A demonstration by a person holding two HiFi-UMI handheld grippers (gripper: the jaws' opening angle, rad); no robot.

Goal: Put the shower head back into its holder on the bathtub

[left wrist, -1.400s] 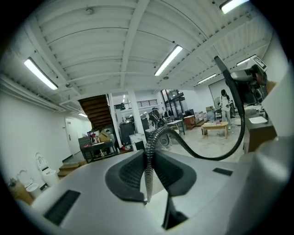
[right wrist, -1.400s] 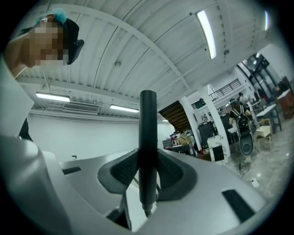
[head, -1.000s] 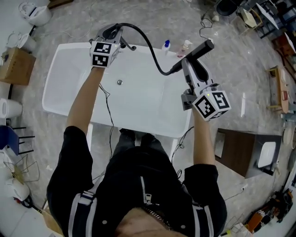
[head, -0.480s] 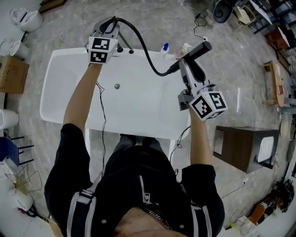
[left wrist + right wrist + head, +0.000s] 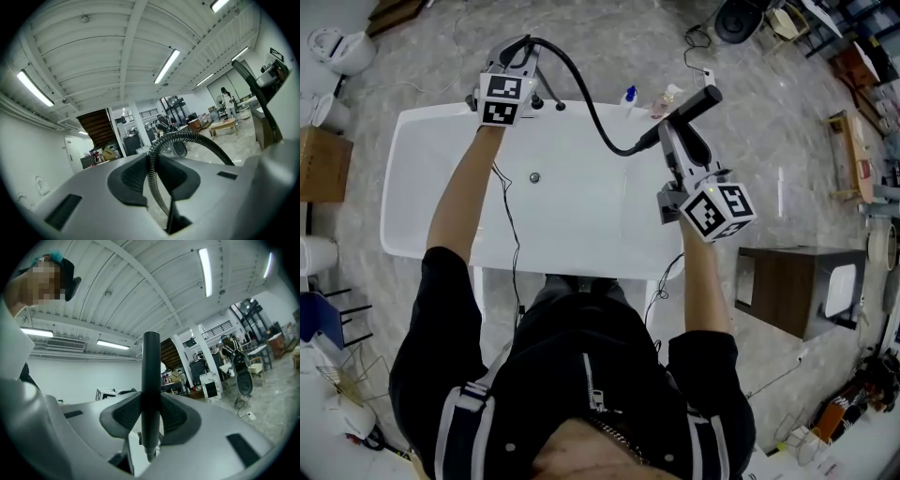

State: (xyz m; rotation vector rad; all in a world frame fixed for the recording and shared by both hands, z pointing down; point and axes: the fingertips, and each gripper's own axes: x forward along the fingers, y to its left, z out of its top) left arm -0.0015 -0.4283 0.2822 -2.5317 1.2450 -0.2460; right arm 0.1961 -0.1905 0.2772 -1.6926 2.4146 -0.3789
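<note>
In the head view a black shower head (image 5: 692, 105) juts over the far right corner of the white bathtub (image 5: 422, 216). My right gripper (image 5: 679, 133) is shut on its handle. In the right gripper view the dark handle (image 5: 151, 380) stands upright, clamped between the pads. A black ribbed hose (image 5: 581, 94) arcs from the shower head to my left gripper (image 5: 517, 58). That gripper is shut on the hose at the tub's far left rim, beside the tap fitting (image 5: 548, 99). In the left gripper view the hose (image 5: 154, 178) runs up between the jaws and bends right.
Small bottles (image 5: 630, 96) stand on the tub's far rim. The drain (image 5: 534, 176) sits in the tub floor. A thin cable (image 5: 511, 234) hangs over the near rim. A cardboard box (image 5: 319, 164) lies at the left and a brown cabinet (image 5: 778, 291) at the right.
My left gripper has carried the hose farther out over the tub's far rim. My right gripper, with the shower head, has drifted a little to the left.
</note>
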